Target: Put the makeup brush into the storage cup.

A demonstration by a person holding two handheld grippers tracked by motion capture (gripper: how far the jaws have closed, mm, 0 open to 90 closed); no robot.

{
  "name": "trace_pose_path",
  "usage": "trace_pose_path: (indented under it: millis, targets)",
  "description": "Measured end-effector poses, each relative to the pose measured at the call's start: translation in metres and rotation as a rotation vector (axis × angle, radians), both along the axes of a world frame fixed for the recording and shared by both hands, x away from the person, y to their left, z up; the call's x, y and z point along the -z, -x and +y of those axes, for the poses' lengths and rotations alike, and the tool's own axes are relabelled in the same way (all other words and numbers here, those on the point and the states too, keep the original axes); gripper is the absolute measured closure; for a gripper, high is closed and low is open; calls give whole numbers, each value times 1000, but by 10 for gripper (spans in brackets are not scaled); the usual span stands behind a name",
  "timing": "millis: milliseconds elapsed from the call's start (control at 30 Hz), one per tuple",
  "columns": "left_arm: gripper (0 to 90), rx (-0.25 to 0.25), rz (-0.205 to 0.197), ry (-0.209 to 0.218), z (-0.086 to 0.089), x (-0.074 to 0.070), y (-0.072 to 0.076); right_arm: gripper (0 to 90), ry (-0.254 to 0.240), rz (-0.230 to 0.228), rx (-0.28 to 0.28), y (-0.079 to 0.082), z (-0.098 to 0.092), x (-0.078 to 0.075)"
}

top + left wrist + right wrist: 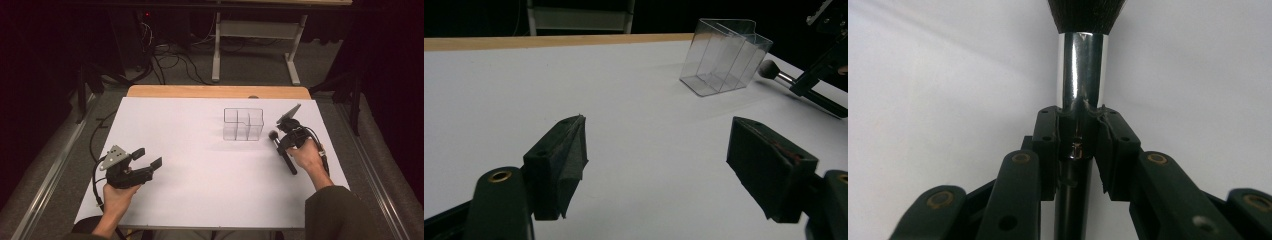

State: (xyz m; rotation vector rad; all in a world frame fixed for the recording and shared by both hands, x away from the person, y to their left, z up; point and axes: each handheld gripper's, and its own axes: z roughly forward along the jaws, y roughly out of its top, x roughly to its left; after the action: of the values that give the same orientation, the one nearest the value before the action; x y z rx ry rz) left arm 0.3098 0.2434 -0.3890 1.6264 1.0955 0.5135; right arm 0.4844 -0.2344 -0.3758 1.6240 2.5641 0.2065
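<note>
A makeup brush (283,151) with a black handle, silver ferrule (1082,70) and dark bristles lies low over the white table at the right. My right gripper (286,141) is shut on the makeup brush (1074,165), its pads clamping the handle just below the ferrule. A clear plastic organizer (243,124) with several compartments stands upright just left of the brush head. My left gripper (149,157) hovers near the table's front left, jaws wide apart with nothing between them. From the left gripper view the organizer (725,56) and the brush (780,76) lie ahead to the right.
A white sheet (200,165) covers the table, with a wooden edge (215,91) at the far side. Beyond it on the floor stand a grey metal frame (255,45) and tangled cables (170,60).
</note>
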Motion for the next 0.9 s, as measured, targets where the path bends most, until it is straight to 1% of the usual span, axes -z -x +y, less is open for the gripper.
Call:
trace_pose_path:
  millis: [200, 300, 533, 600, 733, 900]
  targets:
    - [242, 1, -3, -10, -1, 0, 0, 746, -31, -32, -14, 6, -3, -3]
    - [243, 2, -6, -16, -2, -1, 1, 746, -59, -52, -18, 10, -6, -7]
    - [244, 2, -4, -22, -2, 0, 0, 746, -113, -113, -15, 17, -14, -19]
    - [244, 3, -3, -23, -2, 0, 0, 746, -123, -123, -17, 18, -14, -21]
    - [246, 3, -3, -26, -3, 0, 0, 746, -149, -158, -27, 21, -14, -24]
    - [246, 3, -4, -24, -2, 0, 0, 745, -177, -185, -32, 24, -14, -29]
